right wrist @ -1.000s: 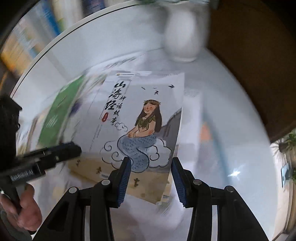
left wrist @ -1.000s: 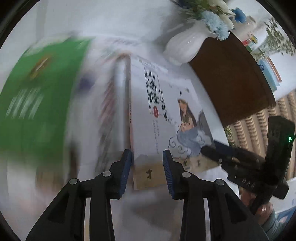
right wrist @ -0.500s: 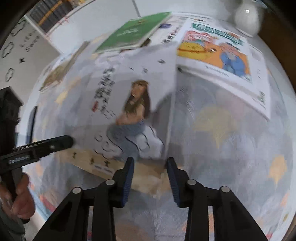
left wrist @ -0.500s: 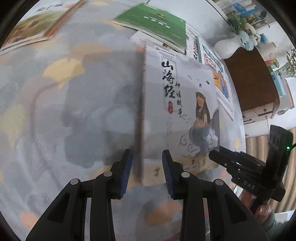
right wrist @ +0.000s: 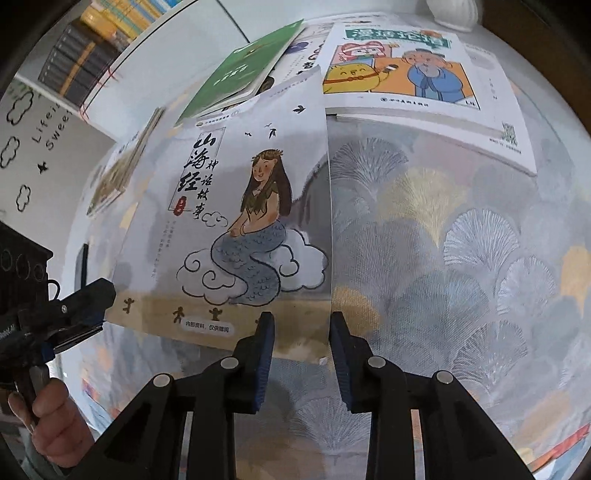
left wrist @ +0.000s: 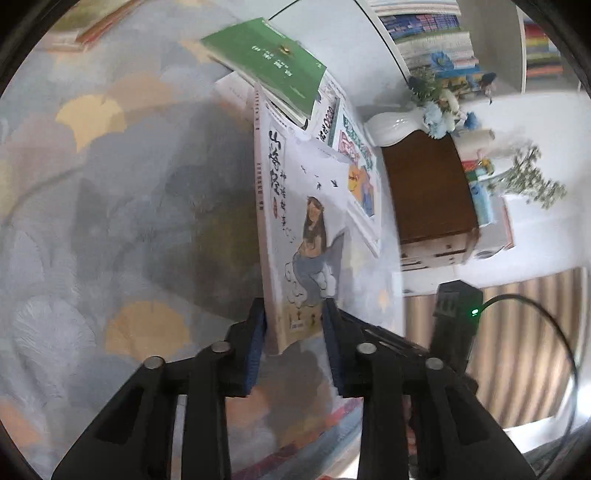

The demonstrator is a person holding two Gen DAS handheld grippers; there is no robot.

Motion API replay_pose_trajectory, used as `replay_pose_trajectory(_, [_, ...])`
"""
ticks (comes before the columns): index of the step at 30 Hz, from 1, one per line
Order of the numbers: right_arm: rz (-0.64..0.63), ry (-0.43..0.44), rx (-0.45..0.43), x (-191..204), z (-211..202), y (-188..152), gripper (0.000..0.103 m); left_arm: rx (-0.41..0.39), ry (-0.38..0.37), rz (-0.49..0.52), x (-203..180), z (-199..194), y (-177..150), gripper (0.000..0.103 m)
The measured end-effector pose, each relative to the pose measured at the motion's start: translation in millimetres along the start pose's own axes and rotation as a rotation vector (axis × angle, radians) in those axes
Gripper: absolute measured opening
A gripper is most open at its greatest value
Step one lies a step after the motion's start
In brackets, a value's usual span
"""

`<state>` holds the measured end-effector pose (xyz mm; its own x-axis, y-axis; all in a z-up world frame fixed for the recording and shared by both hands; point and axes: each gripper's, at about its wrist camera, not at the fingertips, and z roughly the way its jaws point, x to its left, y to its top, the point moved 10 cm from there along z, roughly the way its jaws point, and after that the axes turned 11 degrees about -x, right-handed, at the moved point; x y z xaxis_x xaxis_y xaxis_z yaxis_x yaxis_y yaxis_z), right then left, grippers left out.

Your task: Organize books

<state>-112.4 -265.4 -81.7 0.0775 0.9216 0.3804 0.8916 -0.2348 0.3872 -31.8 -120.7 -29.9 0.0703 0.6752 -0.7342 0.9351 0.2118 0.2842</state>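
A white book with a mermaid drawing (right wrist: pixel 229 206) is tilted up above the patterned tablecloth (right wrist: pixel 461 258). Its lower right corner sits between the pads of my right gripper (right wrist: pixel 301 332), which is shut on it. My left gripper (left wrist: pixel 293 332) clamps the lower spine corner of the same book (left wrist: pixel 295 221); its jaws are closing with the book between them and the pads touching both faces. From the right wrist view the left gripper (right wrist: pixel 88 310) shows at the book's lower left, held by a hand (right wrist: pixel 55 424).
Behind lie a green book (right wrist: pixel 240 70) on other books and a cartoon-cover book (right wrist: pixel 406 74). A further book (right wrist: pixel 122 166) lies at the far left. A white vase (left wrist: pixel 391 125) with flowers stands at the table's edge beside a brown cabinet (left wrist: pixel 424 192). Bookshelves (left wrist: pixel 424 29) line the wall.
Both grippers carried the mermaid book away from the vase and the pile, out over the patterned cloth. Their jaws narrowed onto it, and the left view rolled, showing the book more edge-on.
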Motion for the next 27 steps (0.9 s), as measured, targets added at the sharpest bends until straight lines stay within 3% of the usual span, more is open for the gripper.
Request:
replay_pose_trajectory(3, [0.008,0.004,-0.002,1,-2,-1,0.030,0.022,0.079,0.051,7,10,-3,0.010])
replay_pose_trajectory(10, [0.022,0.015,0.003,4,2,1,0.030,0.031,0.100,0.058,16,22,-14,0.010])
replay_pose_trajectory(12, [0.039,0.050,0.026,1,1,1,0.030,0.037,0.066,0.037,8,26,-8,0.010])
replay_pose_trajectory(14, [0.100,0.090,0.045,-8,-1,4,0.031,0.058,-0.014,-0.013,-3,28,-3,0.009])
replay_pose_trajectory(19, [0.338,0.269,0.051,-35,-11,4,0.047,0.053,-0.159,-0.140,-25,22,12,0.010])
replay_pose_trajectory(23, [0.436,0.382,0.014,-43,-15,10,0.049,0.059,-0.189,-0.151,-36,20,19,0.010])
replay_pose_trajectory(27, [0.537,0.493,0.002,-39,-6,19,0.049,0.079,-0.230,-0.236,-32,21,20,0.010])
